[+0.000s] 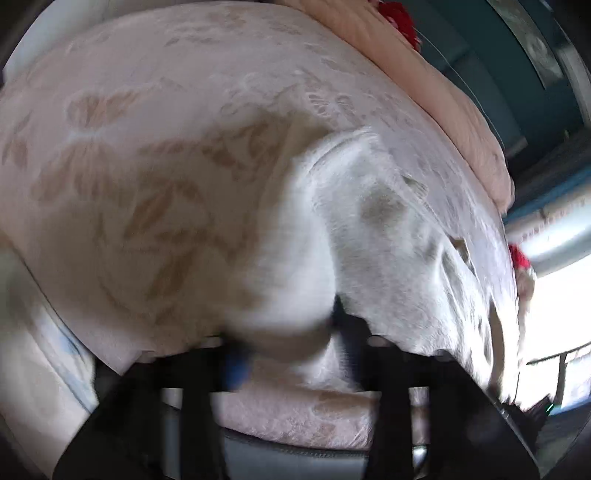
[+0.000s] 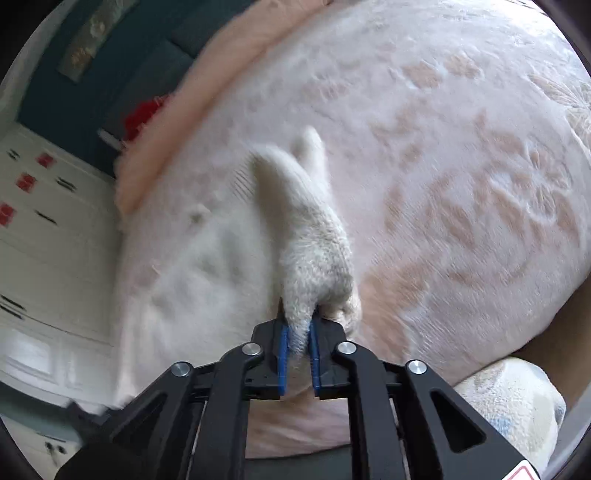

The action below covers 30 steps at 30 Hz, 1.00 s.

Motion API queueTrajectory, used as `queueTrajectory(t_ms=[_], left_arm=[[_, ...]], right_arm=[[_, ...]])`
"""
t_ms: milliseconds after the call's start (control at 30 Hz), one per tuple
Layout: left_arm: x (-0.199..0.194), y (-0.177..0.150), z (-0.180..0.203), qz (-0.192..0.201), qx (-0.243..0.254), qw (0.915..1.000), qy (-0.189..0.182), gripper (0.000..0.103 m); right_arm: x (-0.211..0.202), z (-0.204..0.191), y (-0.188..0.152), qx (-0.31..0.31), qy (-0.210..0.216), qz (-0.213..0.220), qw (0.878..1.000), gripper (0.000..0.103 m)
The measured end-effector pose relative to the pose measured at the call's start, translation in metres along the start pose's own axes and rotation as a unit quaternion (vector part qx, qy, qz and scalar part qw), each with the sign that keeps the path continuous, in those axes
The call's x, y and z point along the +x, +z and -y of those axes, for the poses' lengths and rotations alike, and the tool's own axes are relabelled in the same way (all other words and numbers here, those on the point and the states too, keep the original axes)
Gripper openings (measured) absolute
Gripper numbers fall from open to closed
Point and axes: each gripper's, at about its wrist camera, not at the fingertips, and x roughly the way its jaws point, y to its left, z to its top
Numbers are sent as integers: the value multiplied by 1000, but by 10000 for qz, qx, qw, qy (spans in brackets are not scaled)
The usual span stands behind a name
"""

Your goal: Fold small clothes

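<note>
A small white fluffy garment (image 2: 310, 236) lies on a pale pink bedspread with a flower pattern (image 2: 461, 184). My right gripper (image 2: 298, 350) is shut on one end of the garment, pinched between its blue pads (image 2: 283, 354), and lifts it off the bed. In the left wrist view the same white garment (image 1: 295, 240) hangs up into my left gripper (image 1: 291, 354), which is shut on a bunched edge; the frame is blurred. The rest of the garment spreads over the bedspread (image 1: 129, 166).
A peach blanket (image 1: 443, 96) lies along the bed's far side with a red item (image 1: 399, 18) on it. A white cabinet with red tags (image 2: 40, 206) stands left of the bed. A patterned pillow (image 2: 517, 406) sits at lower right.
</note>
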Motion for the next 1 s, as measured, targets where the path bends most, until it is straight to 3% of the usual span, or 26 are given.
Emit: queueTrajectory(t_ms=[100,167,200,233,300,367,433,533,600,767,833,933,1000], left_arm=[[-11,3,5,99,198,9997,95,27],[1,0,1,-78,171,9995,266,28],[12,-3,-5,-205,76,9990,385,29],[15,-5,-6,-216,-21,9991,372,32],[10,-4,-8,-161,-129,9993,308,36],[6,-1,-12,-155,-235,9991,314,56],[4,1,-20,-60,-473,9986,242,75],[8,2,-29,-66,-786,9968,135,77],[9,3,-27,-27,-800,9967,136,78],[11,3,-23,-21,-672,9976,149,78],[12,2,-22,-26,-594,9981,140,78],[13,0,-20,-19,-379,9992,141,82],[14,-1,-17,-12,-256,9996,132,86]], right_arm=[[-24,-17,2,-719,-372,241,9964,9],[-6,-6,-3,-983,-843,-173,9914,9],[13,6,-7,-984,-1115,-598,9871,11],[19,16,-10,-867,-1157,-784,9864,14],[1,19,-8,-427,-881,-562,9936,26],[-23,4,-5,-460,-1010,-122,9937,29],[-40,-30,0,-937,-983,215,9905,29],[-31,-86,2,-1620,-538,44,9853,28],[-5,-134,-7,-2179,-210,-281,9753,28],[94,-218,-28,-2911,41,-1125,9500,11],[136,-236,-38,-2966,-76,-1451,9439,10],[206,-237,-54,-3136,-583,-2026,9259,6],[229,-238,-56,-3232,-652,-1924,9243,3]])
